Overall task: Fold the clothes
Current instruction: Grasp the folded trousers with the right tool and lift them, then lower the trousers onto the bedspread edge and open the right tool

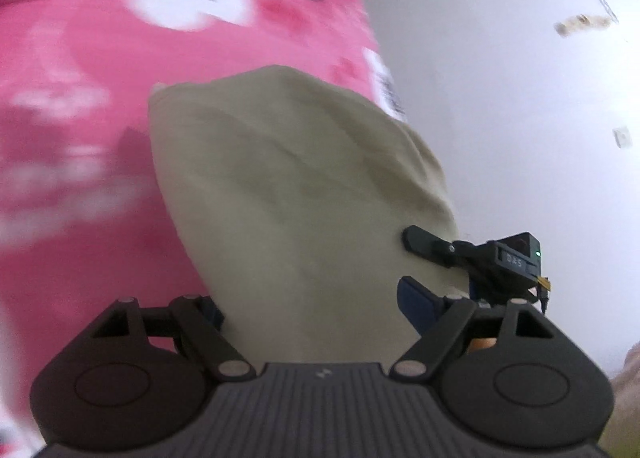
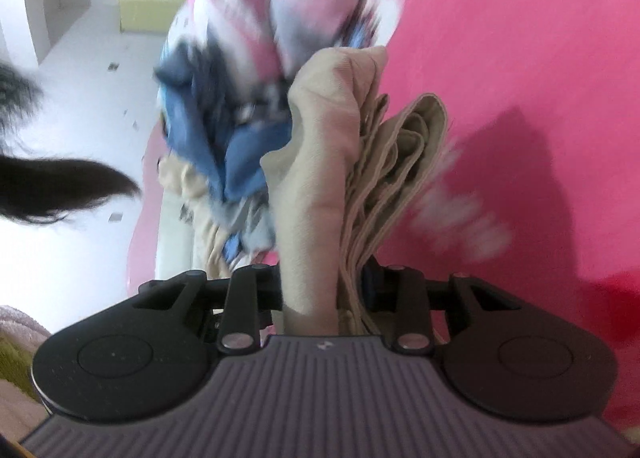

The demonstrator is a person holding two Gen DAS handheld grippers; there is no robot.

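A beige garment [image 1: 296, 198] hangs lifted above a pink patterned bedspread [image 1: 72, 106]. My left gripper [image 1: 316, 314] is shut on its lower edge; the cloth fills the gap between the fingers. In the left wrist view my right gripper [image 1: 432, 254] shows at the right, clamped on the garment's far edge. In the right wrist view my right gripper [image 2: 324, 290] is shut on bunched, folded layers of the beige garment [image 2: 336, 162], which rise upright from the jaws. Both views are blurred by motion.
A heap of blue, white and pink clothes [image 2: 240, 106] lies behind the garment on the pink bedspread [image 2: 520, 58]. A white floor [image 2: 80, 106] lies to the left, a white wall [image 1: 500, 98] to the right. Dark hair [image 2: 60, 190] hangs in at the left.
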